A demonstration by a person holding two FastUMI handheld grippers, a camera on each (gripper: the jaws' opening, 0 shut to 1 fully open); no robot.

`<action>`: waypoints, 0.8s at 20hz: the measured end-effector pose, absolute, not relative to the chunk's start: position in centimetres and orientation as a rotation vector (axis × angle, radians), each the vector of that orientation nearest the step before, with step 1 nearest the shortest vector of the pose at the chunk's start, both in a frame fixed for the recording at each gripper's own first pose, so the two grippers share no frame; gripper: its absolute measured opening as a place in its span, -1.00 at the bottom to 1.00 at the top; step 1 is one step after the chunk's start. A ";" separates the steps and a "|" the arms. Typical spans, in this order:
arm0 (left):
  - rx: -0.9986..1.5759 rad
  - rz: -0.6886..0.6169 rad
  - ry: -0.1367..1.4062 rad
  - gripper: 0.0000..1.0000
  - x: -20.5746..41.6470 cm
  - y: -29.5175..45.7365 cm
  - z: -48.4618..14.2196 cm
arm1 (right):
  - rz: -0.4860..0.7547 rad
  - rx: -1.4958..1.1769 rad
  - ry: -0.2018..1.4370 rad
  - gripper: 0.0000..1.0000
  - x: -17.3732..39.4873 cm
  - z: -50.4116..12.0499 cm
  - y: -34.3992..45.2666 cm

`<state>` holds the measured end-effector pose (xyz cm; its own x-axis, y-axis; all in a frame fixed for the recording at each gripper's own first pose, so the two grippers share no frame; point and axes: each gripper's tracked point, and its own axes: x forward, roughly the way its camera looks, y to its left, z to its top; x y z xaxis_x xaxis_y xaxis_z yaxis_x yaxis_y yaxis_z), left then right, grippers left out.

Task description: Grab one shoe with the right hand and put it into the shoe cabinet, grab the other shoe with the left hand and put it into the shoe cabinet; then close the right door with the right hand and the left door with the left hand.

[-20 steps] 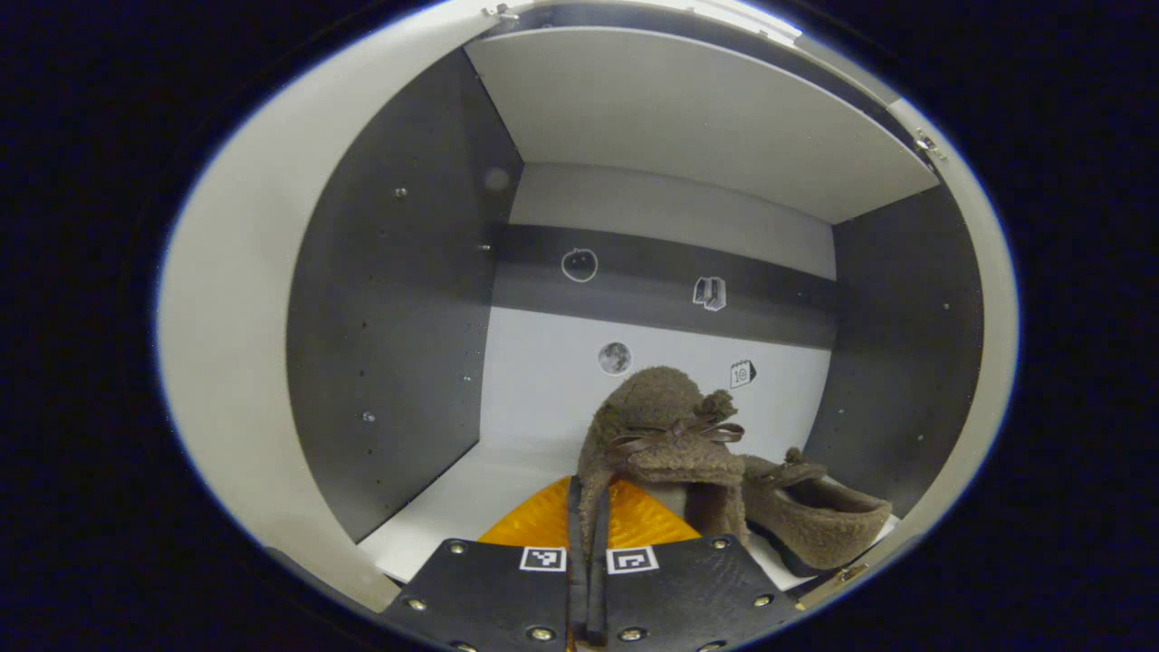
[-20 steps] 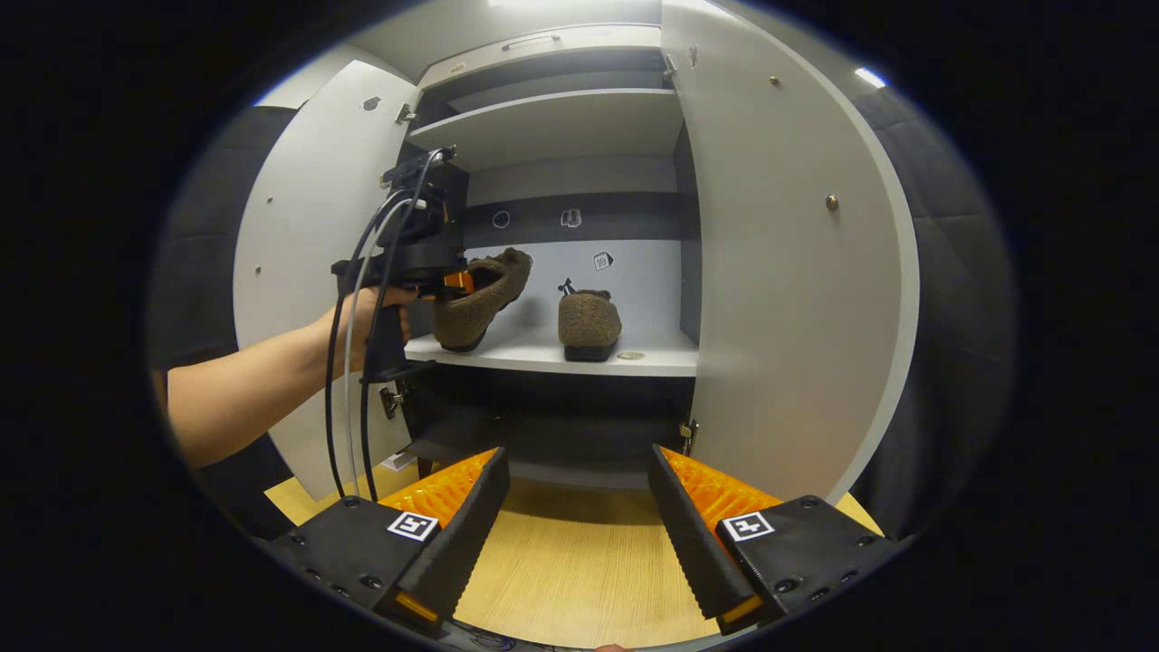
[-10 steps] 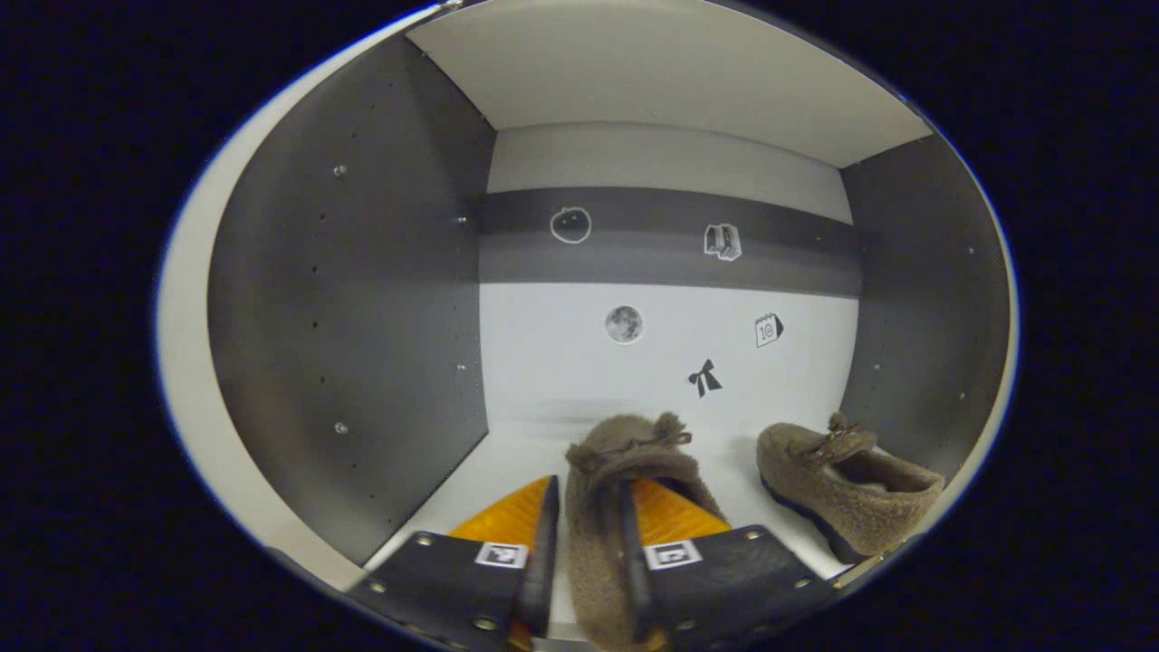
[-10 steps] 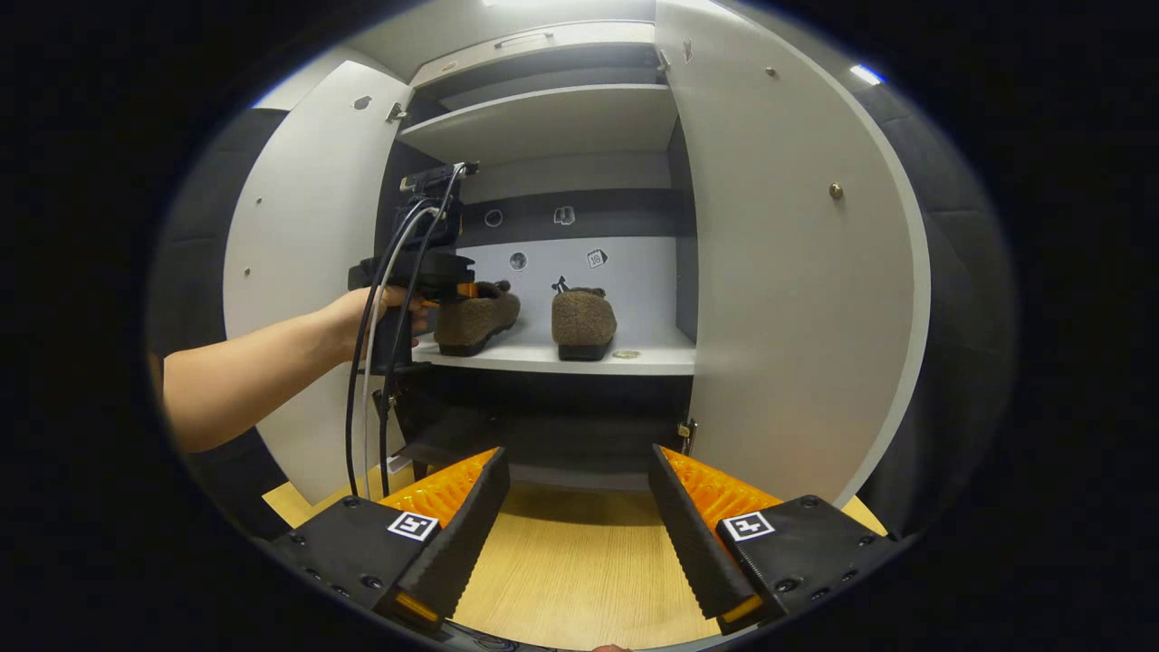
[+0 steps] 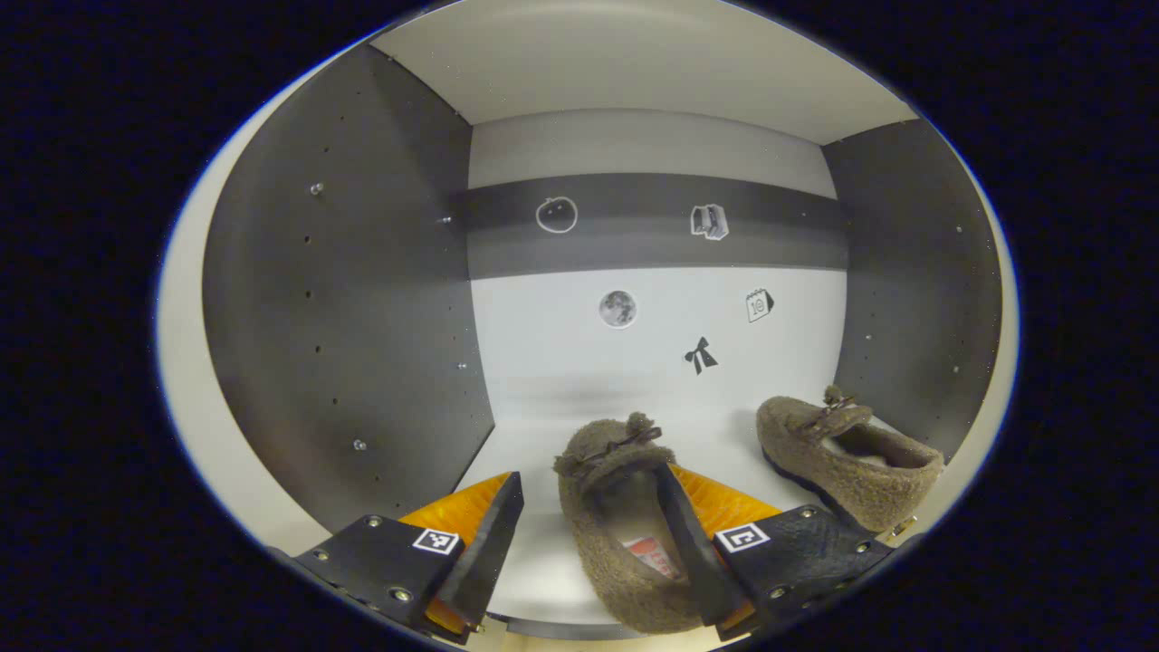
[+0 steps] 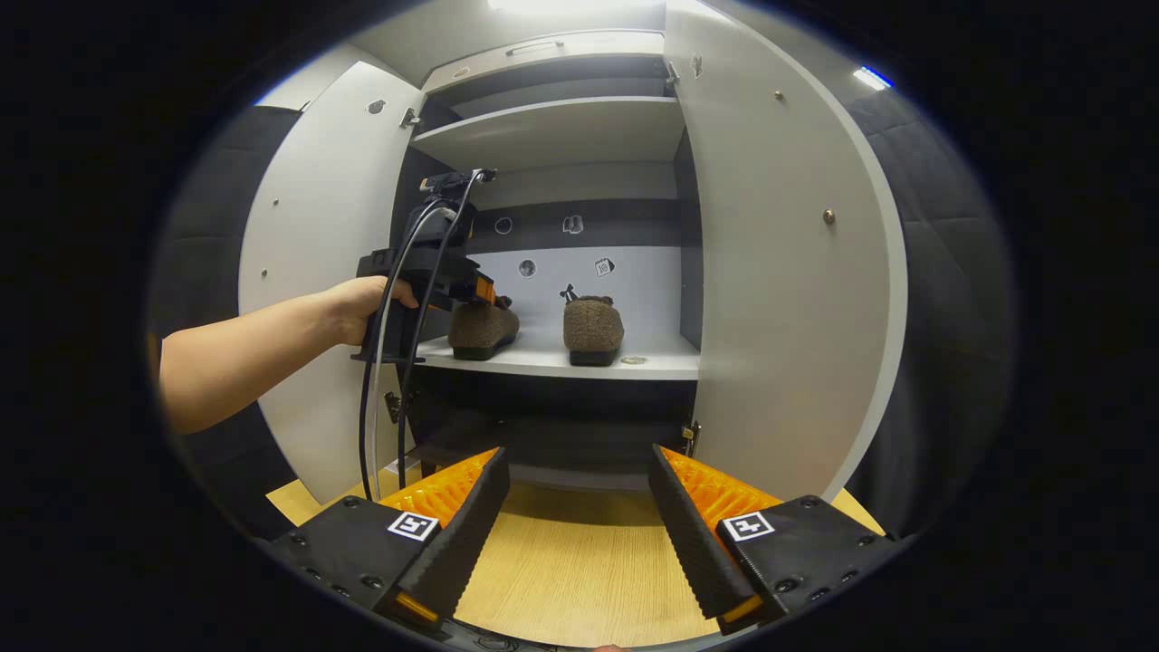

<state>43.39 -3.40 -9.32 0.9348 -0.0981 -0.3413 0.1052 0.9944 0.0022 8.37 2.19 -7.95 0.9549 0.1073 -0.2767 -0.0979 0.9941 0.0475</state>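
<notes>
Shoes of brown fleece sit side by side on the middle shelf (image 6: 552, 360) of the shoe cabinet (image 6: 561, 127), both doors standing open. In the left gripper view, the left gripper (image 5: 589, 530) holds its jaws spread apart around the heel end of the left shoe (image 5: 620, 507), one finger lying over the shoe's opening, neither pressing; the other shoe (image 5: 842, 462) rests at about 3 o'clock from it, apart. The right gripper (image 6: 579, 525) hangs with jaws wide and empty above the wooden worktop (image 6: 579, 570), with the right door (image 6: 788, 272) at its 1 o'clock and the left door (image 6: 308, 226) at 11. Each shoe looks light, soft and crushable, its pile unlikely to slip; the heel rim seems the likeliest hold. The doors look rigid, best pushed at their free edge.
</notes>
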 end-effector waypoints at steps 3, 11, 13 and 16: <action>-0.028 -0.103 0.308 0.72 41.2 -3.4 -7.6 | 0.099 0.029 0.274 0.96 7.8 -7.5 1.9; -0.056 -0.151 0.158 0.86 31.1 -3.6 -2.3 | 0.069 0.023 0.211 0.94 6.5 -4.5 0.6; -0.064 -0.159 0.145 0.86 28.7 -3.4 -2.0 | 0.070 0.022 0.194 0.95 6.0 -3.7 0.5; -0.073 -0.159 0.135 0.86 25.0 -2.6 -1.7 | 0.069 0.016 0.165 0.97 5.2 -2.4 0.3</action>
